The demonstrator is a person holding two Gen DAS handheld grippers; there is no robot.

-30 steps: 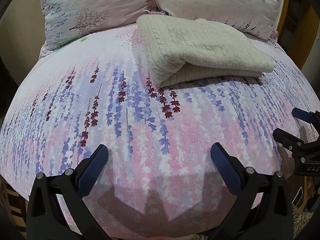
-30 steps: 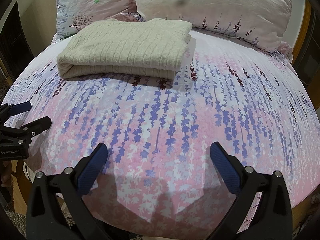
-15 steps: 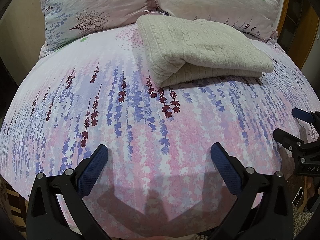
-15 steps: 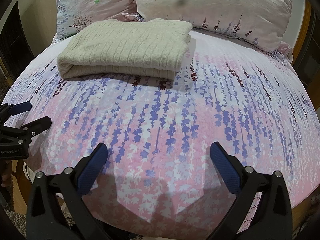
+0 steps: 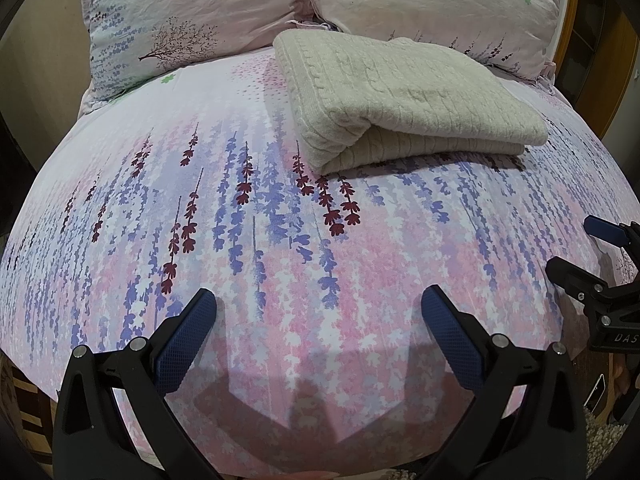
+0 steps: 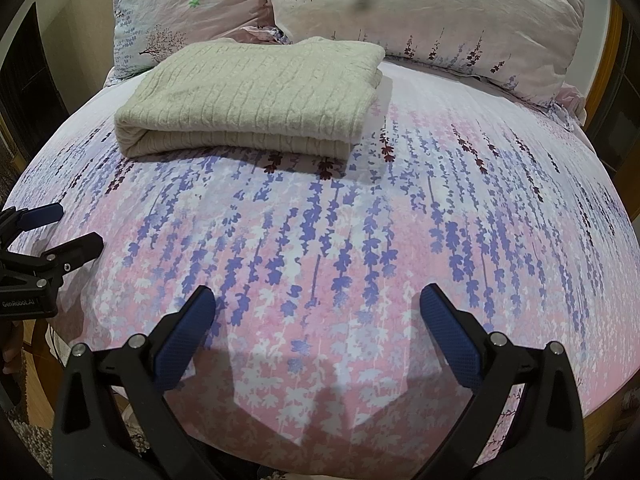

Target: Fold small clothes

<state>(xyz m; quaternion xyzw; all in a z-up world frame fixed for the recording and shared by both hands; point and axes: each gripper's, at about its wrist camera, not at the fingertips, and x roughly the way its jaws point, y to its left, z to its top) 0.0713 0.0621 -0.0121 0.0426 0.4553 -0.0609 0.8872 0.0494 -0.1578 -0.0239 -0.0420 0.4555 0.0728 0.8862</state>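
Near the bed's head edge, against the pillows, lies the folded cream knit sweater. Your left gripper and right gripper hold nothing, jaws wide; leave the fold undisturbed.

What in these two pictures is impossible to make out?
- Sweater: its folds hide sleeves and neck, both views.
- Pillows: tops cut by both views' upper edge.
- Right hand-held gripper: body cut by left view's edge.
- Floor: hidden by the bed.

Ribbed matt knit sweater, smooth cotton sheet
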